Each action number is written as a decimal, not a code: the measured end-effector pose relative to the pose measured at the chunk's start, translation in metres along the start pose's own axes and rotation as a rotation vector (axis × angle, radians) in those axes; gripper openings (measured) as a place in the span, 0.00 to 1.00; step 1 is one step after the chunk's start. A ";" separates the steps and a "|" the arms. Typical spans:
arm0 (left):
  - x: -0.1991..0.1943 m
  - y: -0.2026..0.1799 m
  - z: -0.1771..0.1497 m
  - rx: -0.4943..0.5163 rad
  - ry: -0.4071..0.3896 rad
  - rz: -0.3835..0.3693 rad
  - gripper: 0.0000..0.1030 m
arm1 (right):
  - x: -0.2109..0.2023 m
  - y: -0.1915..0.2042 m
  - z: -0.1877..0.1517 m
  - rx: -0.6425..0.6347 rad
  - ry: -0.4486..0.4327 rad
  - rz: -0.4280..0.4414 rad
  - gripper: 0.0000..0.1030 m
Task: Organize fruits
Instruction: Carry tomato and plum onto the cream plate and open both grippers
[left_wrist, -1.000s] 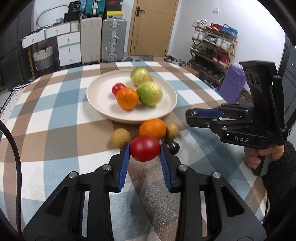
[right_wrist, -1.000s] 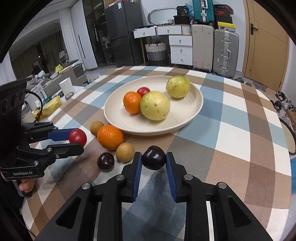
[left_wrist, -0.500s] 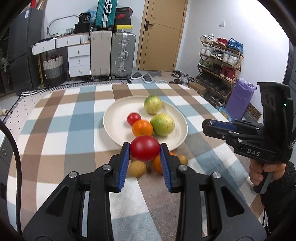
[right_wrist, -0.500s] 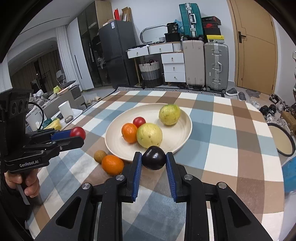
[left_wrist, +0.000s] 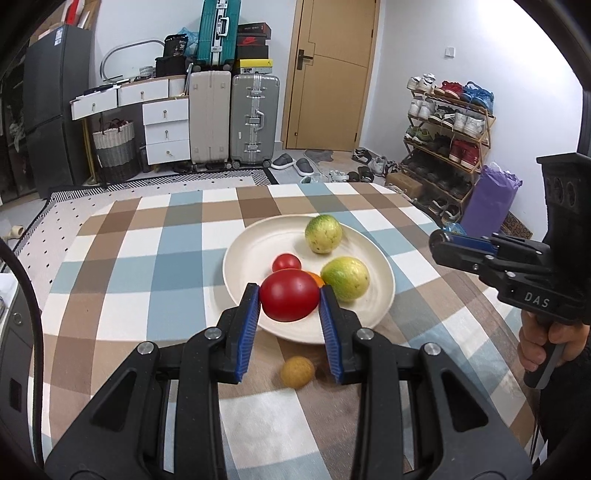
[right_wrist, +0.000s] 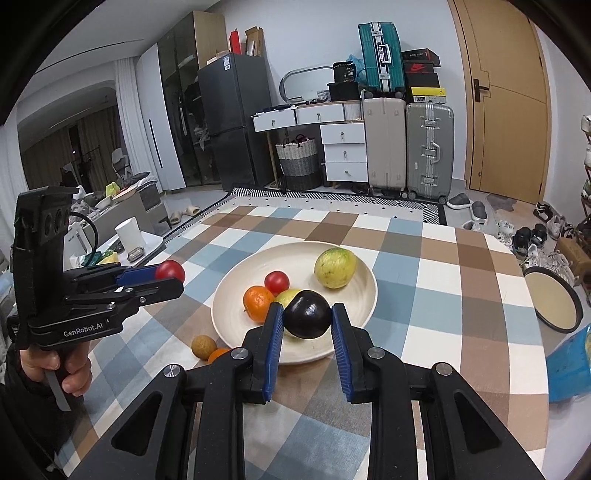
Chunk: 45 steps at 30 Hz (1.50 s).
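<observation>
Presently, both carries are in hand and neither fruit has been set down. The left gripper (left_wrist: 289, 295) is clamped on a red tomato (left_wrist: 289, 294), held clear of the counter (left_wrist: 122, 258) and in line with the near rim of the cream plate (left_wrist: 384, 273). The right gripper (right_wrist: 306, 320) is clamped on a dark plum (right_wrist: 307, 314), likewise held above the plate's near edge.

Done, by the look of it: four fruits lie in the plate, namely two yellow-green fruits (right_wrist: 335, 267), a small red fruit (right_wrist: 277, 282) and a tangerine (right_wrist: 258, 303).

Outstanding: the two held fruits need placing. On the checked cloth just outside the plate, a small tan fruit (left_wrist: 297, 371) and an orange (right_wrist: 218, 355), the latter partly hidden by the right gripper's frame, remain uncollected. Whether further fruit lies behind the grippers cannot be told.

Judgement: the task is past the halfway mark. Free space in the plate is toward its left and far side; round fruit may roll when released.
</observation>
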<state>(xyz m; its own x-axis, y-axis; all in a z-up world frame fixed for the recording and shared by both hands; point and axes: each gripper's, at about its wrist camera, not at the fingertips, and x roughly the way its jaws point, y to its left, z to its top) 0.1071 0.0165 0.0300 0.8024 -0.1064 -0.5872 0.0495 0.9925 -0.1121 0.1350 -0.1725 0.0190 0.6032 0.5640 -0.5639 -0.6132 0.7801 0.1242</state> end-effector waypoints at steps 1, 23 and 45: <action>0.002 0.001 0.002 -0.003 -0.001 0.002 0.29 | 0.000 -0.001 0.001 0.004 -0.003 -0.001 0.26; 0.057 0.020 0.020 -0.001 0.010 0.040 0.29 | 0.051 -0.026 0.013 0.096 0.027 -0.025 0.26; 0.093 0.023 0.004 -0.015 0.069 0.048 0.29 | 0.086 -0.044 -0.003 0.142 0.092 -0.037 0.26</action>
<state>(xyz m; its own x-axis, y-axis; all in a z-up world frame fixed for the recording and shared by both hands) 0.1854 0.0296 -0.0244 0.7609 -0.0633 -0.6458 0.0026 0.9955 -0.0945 0.2119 -0.1591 -0.0377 0.5708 0.5119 -0.6420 -0.5091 0.8341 0.2124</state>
